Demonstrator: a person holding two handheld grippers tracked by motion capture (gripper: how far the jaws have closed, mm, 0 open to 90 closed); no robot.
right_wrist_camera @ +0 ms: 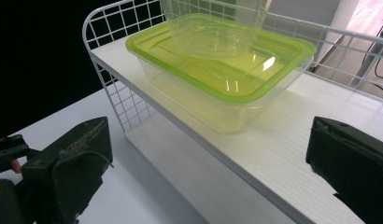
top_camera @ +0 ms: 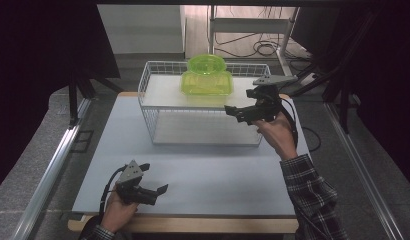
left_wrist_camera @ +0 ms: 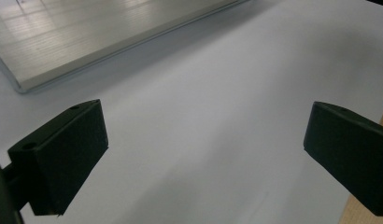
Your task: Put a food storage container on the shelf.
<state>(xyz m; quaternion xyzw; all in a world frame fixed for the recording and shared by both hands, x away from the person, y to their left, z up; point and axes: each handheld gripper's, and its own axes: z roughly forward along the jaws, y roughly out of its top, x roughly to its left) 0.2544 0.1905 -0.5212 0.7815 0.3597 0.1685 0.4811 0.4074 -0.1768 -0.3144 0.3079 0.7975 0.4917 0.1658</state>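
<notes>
Sitting on one wire rack [top_camera: 148,95], two stacked green containers [top_camera: 207,80], two grippers, left [top_camera: 152,192], right [top_camera: 238,114], jaws wide

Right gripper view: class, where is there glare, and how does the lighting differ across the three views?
Right gripper view: a bright glint sits on the green lid. High view: dark edges around a lit table. Left gripper view: soft shadow under the rack's shelf, jaws slightly blurred.
</notes>
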